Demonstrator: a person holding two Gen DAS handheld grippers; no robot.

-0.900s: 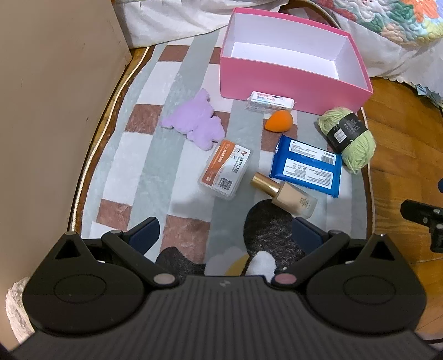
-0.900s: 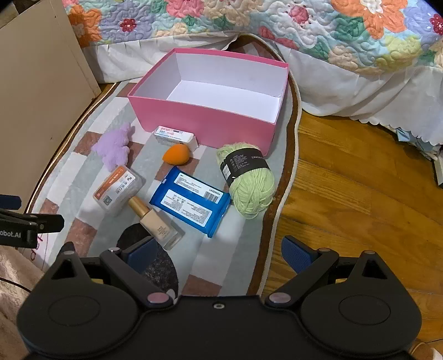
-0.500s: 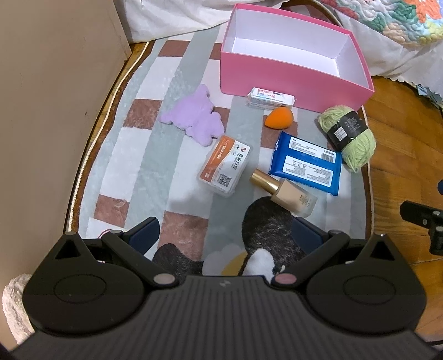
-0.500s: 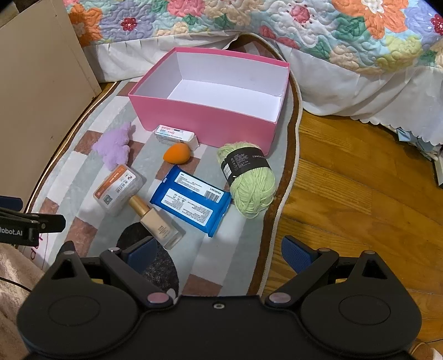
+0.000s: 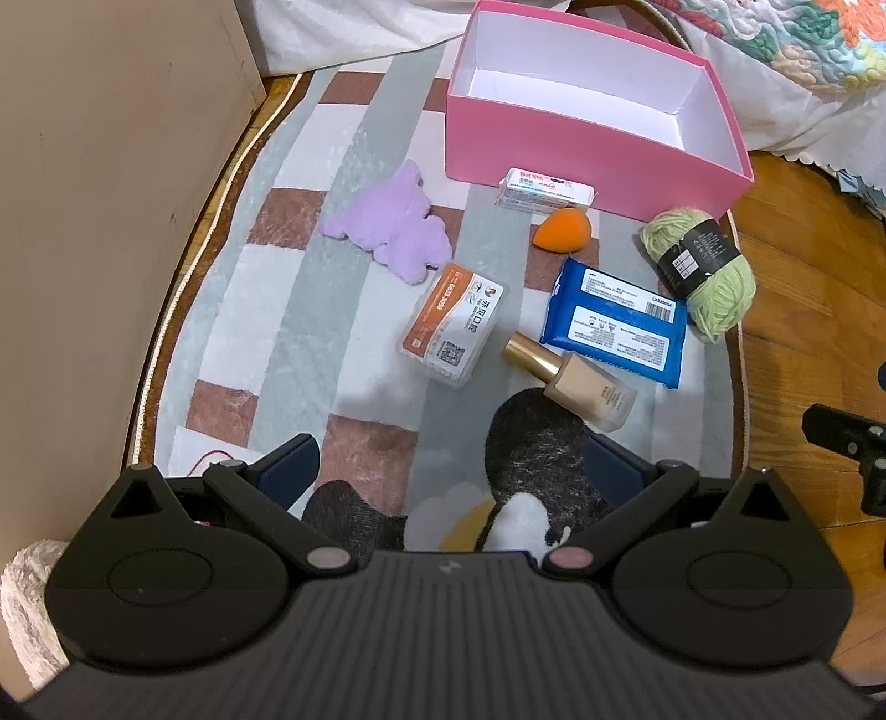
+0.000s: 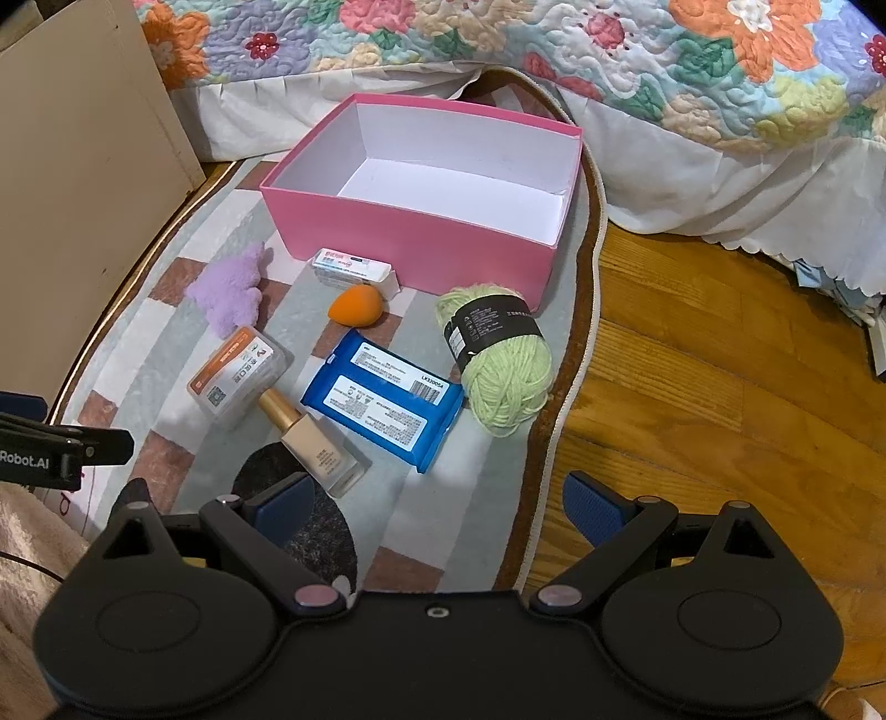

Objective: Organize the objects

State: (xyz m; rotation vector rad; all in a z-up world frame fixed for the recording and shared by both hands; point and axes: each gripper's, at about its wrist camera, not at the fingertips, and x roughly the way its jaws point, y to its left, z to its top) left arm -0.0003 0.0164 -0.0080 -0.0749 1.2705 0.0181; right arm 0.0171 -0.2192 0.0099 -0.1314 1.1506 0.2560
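An empty pink box (image 5: 554,149) (image 6: 410,243) stands at the far end of the rug. In front of it lie a white tissue pack (image 5: 545,189) (image 6: 354,267), an orange sponge (image 5: 562,230) (image 6: 355,306), a purple plush (image 5: 390,230) (image 6: 230,291), an orange-white floss box (image 5: 454,324) (image 6: 238,374), a blue wipes pack (image 5: 614,321) (image 6: 385,399), a foundation bottle (image 5: 570,379) (image 6: 313,443) and green yarn (image 5: 703,271) (image 6: 498,354). My left gripper (image 5: 451,476) is open and empty, above the rug short of the bottle. My right gripper (image 6: 437,504) is open and empty, over the rug's right edge.
A beige cabinet (image 5: 99,194) stands along the left. A bed with a floral quilt (image 6: 609,50) and white skirt lies behind the box. Wood floor (image 6: 720,399) runs to the right of the rug (image 5: 288,310).
The left gripper has drawn back and up a little, so the objects sit slightly farther away. The right gripper has barely moved. Nothing was grasped.
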